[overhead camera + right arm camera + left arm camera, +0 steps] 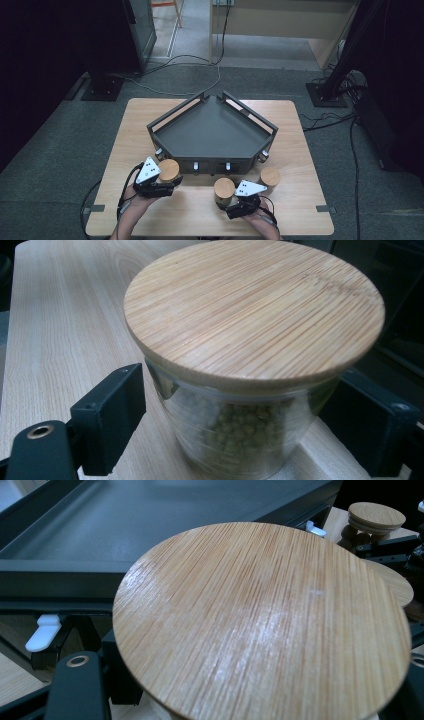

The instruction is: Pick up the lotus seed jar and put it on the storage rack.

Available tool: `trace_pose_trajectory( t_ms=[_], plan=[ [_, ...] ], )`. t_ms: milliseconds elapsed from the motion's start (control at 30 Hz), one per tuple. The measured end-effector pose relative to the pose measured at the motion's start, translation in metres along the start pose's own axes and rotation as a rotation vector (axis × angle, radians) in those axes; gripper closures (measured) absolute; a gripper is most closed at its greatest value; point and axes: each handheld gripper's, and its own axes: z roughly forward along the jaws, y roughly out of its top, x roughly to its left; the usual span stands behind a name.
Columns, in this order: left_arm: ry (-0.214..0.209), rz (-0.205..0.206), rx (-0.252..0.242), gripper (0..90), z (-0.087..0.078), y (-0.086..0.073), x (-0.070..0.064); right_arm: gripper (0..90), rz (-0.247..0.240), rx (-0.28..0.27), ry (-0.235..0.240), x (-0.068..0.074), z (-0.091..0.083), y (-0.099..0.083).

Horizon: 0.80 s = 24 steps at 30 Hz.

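**Inspector A:** Position of the left gripper [167, 187]?

**Inspector B:** Near the front left of the wooden table [150, 115], just in front of the dark five-sided tray [212, 131]. Its jaws sit either side of a jar with a round bamboo lid [260, 625]. In the left gripper view the lid hides the jaw tips, so I cannot tell whether they press on the glass or stand clear.

**Inspector A:** And the right gripper [231, 204]?

**Inspector B:** At the front of the table, right of centre, at a second jar [250, 440]. The right gripper view shows clear glass, green peas or beans inside (small and round, kind not certain), bamboo lid seated flat. The jaws are spread to both sides of the glass; the one on the left of that view stands a little apart from the wall. The other sits just beside it, contact not determinable.

**Inspector A:** Both jars upright?

**Inspector B:** Upright, on the table, outside the tray. The left jar is just beside the tray's front wall.

**Inspector A:** Anything else on the table?

**Inspector B:** A third lidded jar [270, 177], near the tray's front right corner, just beyond the right gripper.
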Motion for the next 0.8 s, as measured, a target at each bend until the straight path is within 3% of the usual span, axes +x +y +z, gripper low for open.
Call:
trace_pose_trajectory(
  t_ms=[267,367,800],
  plan=[
    [-0.01,-0.001,-0.005,25.0,-0.001,0.006,0.002,13.2,0.0,0.0,0.0,0.0,0.0,0.0],
    [-0.027,-0.02,-0.016,25.0,-0.002,0.007,0.006,13.2,-0.001,0.001,-0.001,0.0,0.0,0.0],
    [-0.015,0.005,-0.002,25.0,-0.002,0.023,0.004,13.2,-0.002,0.0,-0.003,0.001,0.0,0.0]
  ],
)
